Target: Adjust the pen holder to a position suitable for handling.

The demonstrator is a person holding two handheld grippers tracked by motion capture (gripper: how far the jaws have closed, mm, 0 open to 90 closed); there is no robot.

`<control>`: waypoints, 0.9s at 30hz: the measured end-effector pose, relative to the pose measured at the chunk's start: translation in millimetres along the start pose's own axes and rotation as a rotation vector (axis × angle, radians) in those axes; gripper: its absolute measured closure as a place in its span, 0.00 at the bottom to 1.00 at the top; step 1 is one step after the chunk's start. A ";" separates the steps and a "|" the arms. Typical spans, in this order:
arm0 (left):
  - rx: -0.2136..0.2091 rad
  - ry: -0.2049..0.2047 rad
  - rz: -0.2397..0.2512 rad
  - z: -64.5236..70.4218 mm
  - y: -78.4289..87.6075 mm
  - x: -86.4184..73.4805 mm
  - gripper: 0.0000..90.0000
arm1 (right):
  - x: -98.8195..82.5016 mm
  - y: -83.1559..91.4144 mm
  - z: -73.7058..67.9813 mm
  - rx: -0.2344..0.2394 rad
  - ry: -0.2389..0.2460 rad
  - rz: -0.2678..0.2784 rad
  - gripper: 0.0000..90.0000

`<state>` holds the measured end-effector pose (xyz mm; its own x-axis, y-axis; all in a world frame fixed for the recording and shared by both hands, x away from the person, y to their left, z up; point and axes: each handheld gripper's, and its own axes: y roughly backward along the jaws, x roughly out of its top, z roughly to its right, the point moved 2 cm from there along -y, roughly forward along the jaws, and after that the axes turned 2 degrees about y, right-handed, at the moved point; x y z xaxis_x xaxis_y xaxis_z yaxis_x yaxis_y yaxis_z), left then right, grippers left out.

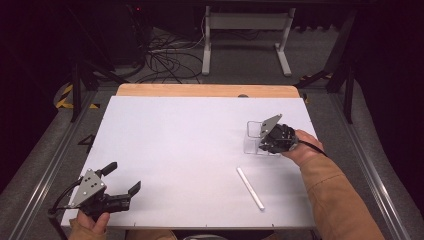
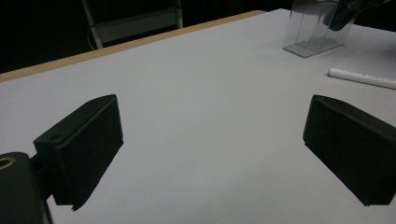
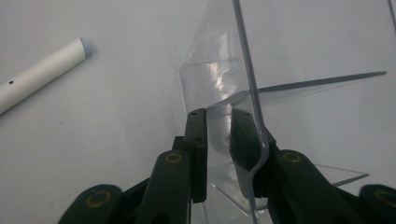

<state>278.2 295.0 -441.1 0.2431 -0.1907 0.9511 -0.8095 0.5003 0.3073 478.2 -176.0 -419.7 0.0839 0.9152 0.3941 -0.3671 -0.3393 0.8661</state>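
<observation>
The right gripper [image 3: 218, 140] has its jaws closed on one wall of a clear plastic box [image 3: 224, 93]: in the right gripper view one jaw sits outside the wall and the other inside, the transparent sheet pinched between them. The box's other walls rise beyond the jaw tips, and its base rests on the white desk [image 3: 116, 140]. To the left of these jaws in that view, apart from the box, lies a white tube [image 3: 42, 74], shaped like a marker, flat on the desk. From the high view the right gripper [image 1: 267, 137] sits over the near side of the clear plastic box [image 1: 252, 137] at the desk's right, held by the person's right hand [image 1: 300, 150] in a tan sleeve, with the white tube [image 1: 250, 188] lying nearer the person. The left gripper [image 2: 212, 149] has its jaws wide apart with nothing between them, only bare white desk [image 2: 196, 93] showing in the gap. Far ahead and to the right of its jaws stand the clear plastic box [image 2: 313, 32] and the white tube [image 2: 362, 78]. In the high view the left gripper [image 1: 122, 177] hovers at the near left corner of the white desk [image 1: 175, 150], well apart from both.
</observation>
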 end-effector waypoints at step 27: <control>-0.006 0.000 -0.002 1.0 -0.2 -0.1 0.06 | 66.0 32.9 -31.8 0.032 0.088 0.143 0.95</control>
<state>277.8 294.1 -441.3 0.2445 -0.1915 0.9506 -0.8057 0.5053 0.3090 442.3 -119.9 -374.9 -0.0493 0.8722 0.4867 -0.3394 -0.4729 0.8131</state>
